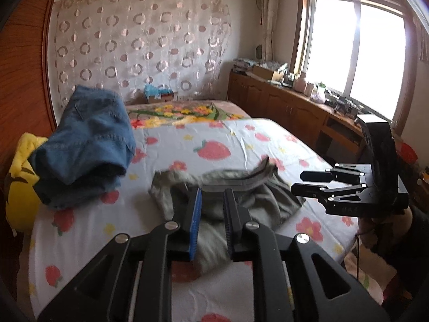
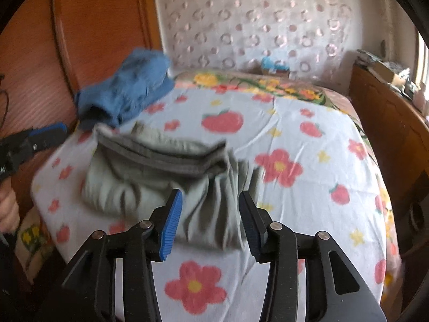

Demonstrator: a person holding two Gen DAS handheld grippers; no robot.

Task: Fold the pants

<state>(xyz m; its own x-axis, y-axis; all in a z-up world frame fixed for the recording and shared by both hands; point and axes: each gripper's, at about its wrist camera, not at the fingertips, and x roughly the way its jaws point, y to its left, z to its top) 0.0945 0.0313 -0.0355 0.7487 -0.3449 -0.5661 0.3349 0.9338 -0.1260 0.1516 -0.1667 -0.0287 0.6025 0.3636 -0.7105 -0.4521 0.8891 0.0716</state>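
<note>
Left wrist view: the left gripper [image 1: 211,196] hangs just above the near edge of the grey pants [image 1: 233,201], fingers spread, nothing between them. Beside it the right gripper [image 2: 210,201] hovers over the same crumpled heap, jaws wide apart and empty. The pants lie bunched on the flowered sheet [image 2: 308,201], waistband up. Farther back, folded jeans [image 1: 85,142] sit near the wooden headboard [image 2: 102,26]

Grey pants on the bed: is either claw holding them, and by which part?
Nothing is held. The left claw and right claw are both open above the crumpled grey cotton pants, which lie on the strawberry-print bedsheet.
</note>
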